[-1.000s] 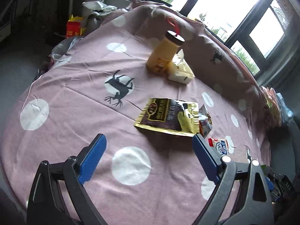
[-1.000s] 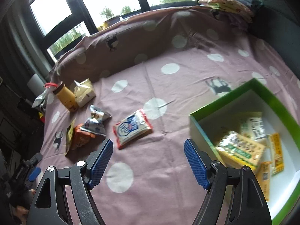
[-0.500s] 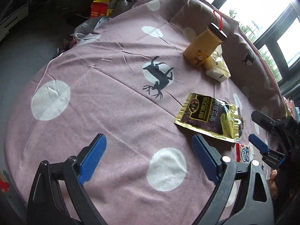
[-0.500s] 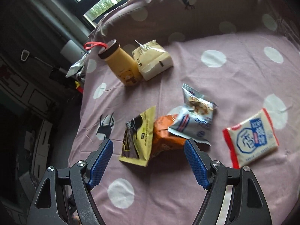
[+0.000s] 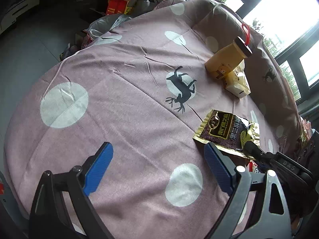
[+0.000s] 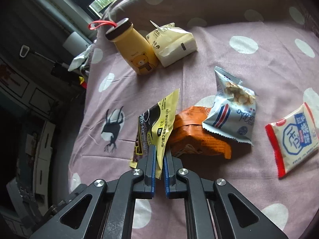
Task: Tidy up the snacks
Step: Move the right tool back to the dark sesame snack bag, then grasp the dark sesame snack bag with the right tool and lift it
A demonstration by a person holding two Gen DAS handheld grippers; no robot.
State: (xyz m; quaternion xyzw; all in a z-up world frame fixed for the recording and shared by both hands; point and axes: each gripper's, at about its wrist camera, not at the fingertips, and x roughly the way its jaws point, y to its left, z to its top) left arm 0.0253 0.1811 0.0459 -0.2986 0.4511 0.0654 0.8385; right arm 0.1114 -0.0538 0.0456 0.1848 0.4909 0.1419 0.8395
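We had our right gripper (image 6: 159,164) pinching the near corner of the gold sachet (image 6: 157,127) at lower centre, its long axis running up-frame; our left gripper (image 5: 157,169) hung spread.

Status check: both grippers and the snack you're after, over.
Right gripper just closed, shut on yellow-and-black foil sachet. Left gripper open, empty. Orange packet touching the sachet's side.

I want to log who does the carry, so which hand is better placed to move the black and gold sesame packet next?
Right. The right gripper has just closed on the black and gold packet, gripping its near edge. The left gripper hangs open over bare cloth, holding nothing.
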